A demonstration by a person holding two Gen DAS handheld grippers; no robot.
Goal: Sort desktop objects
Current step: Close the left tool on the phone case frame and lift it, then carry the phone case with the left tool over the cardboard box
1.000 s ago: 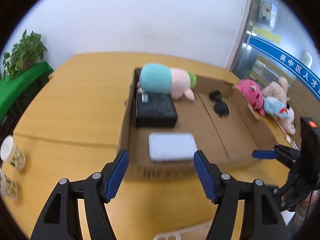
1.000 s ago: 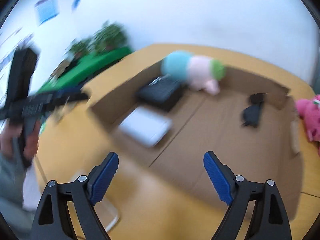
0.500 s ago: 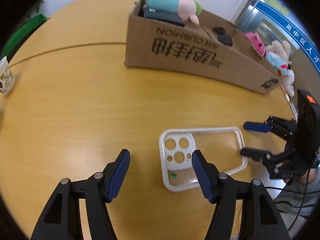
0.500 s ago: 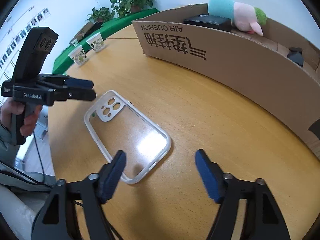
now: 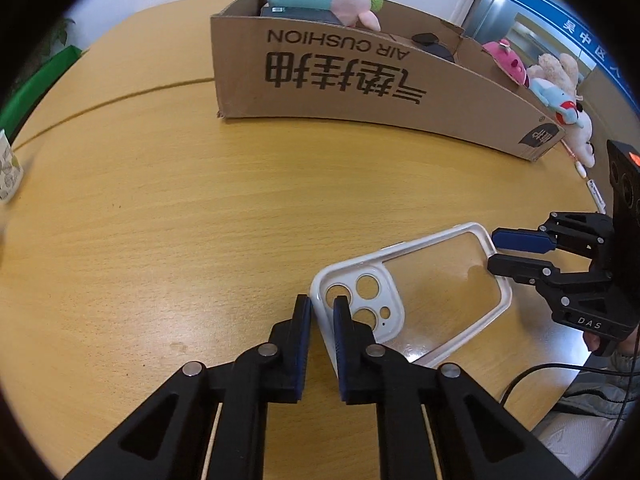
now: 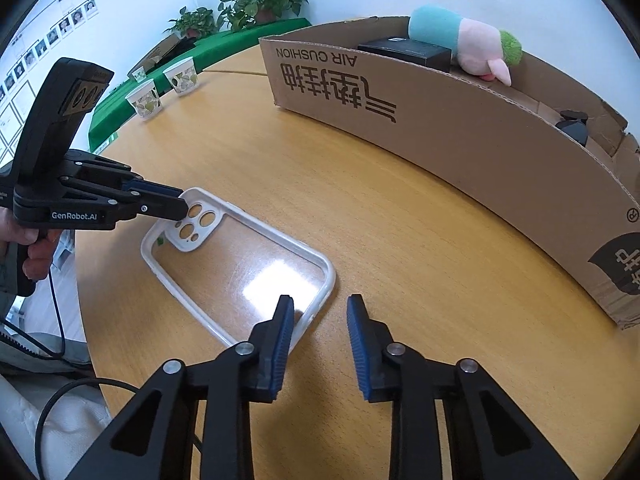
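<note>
The left tongs (image 5: 321, 307) have just been closing and now clamp the camera end of the clear case (image 5: 436, 284): one pad sits outside the white rim, the other inside by the lens holes. Half a second ago those pads stood wide, with only the right one over the case's near corner. The right tongs (image 6: 320, 312) have just been closing too. Their left pad is now over the case's clear back and their right pad is outside the rim, so the rim's end lies between them, but a gap shows beside the right pad and they do not press it from both sides. Seen from the left wrist, these tongs meet the far end of the case with only a narrow slit between the pads.

The case lies on the worktop (image 5: 168, 216), near its front edge and well apart from the box (image 5: 360, 80). A second ago both cameras looked down into the box from above; now its printed wall rises behind the case. Since half a second ago the case has turned on the worktop, so its long side now runs up to the right in the left view. Inside the box a plush (image 6: 468, 36) lies against a black carton (image 6: 408, 51). Two paper cups (image 6: 164, 88) stand at the worktop's far left.
</note>
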